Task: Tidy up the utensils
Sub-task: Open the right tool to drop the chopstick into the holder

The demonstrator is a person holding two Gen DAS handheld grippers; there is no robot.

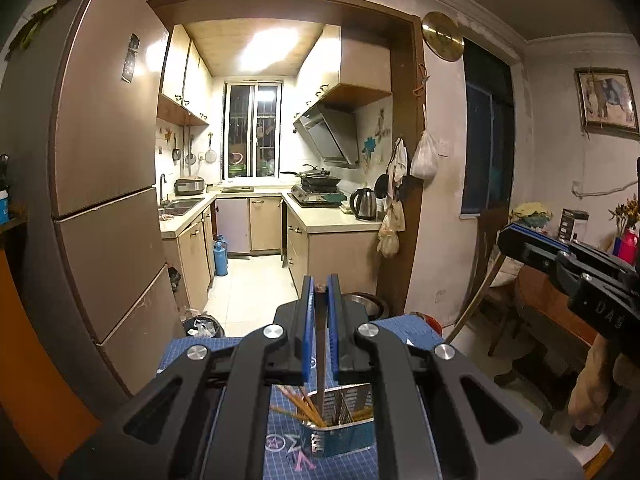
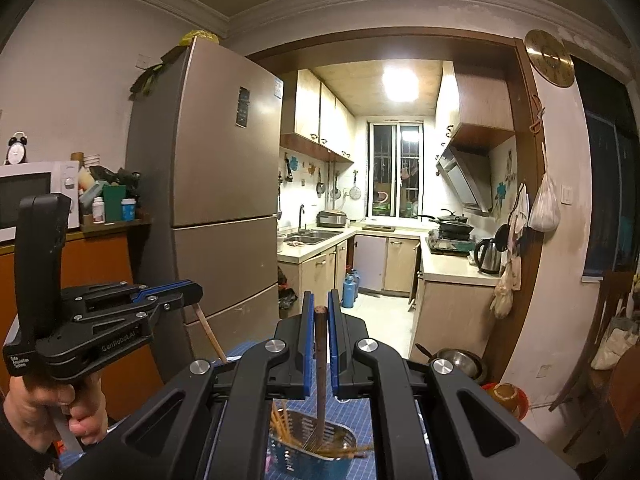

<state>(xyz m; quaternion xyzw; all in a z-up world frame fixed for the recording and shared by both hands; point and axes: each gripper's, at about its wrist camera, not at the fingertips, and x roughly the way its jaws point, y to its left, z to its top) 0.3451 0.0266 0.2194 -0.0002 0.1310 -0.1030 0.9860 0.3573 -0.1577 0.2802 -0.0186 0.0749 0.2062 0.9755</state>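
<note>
My left gripper [image 1: 321, 285] is shut on a thin wooden utensil handle [image 1: 321, 360] that hangs down into a perforated metal utensil holder [image 1: 340, 436]. Several yellow chopsticks [image 1: 300, 404] lean in that holder. My right gripper [image 2: 320, 300] is shut on a dark brown round wooden handle [image 2: 321, 360], whose lower end reaches into the same holder [image 2: 316, 456] beside the chopsticks [image 2: 280, 420]. The holder stands on a blue grid mat [image 2: 356, 412]. Each gripper shows in the other's view: the right gripper [image 1: 508, 238] at the right, the left gripper [image 2: 196, 292] at the left, held by a hand [image 2: 48, 412].
A tall brown fridge [image 2: 216, 168] stands on the left of the kitchen doorway. Metal bowls [image 2: 460, 360] and a bin [image 1: 202, 326] sit on the floor beyond the table. A wooden chair [image 1: 504, 280] and a cabinet stand to the right, and an orange counter with a microwave [image 2: 32, 196] to the left.
</note>
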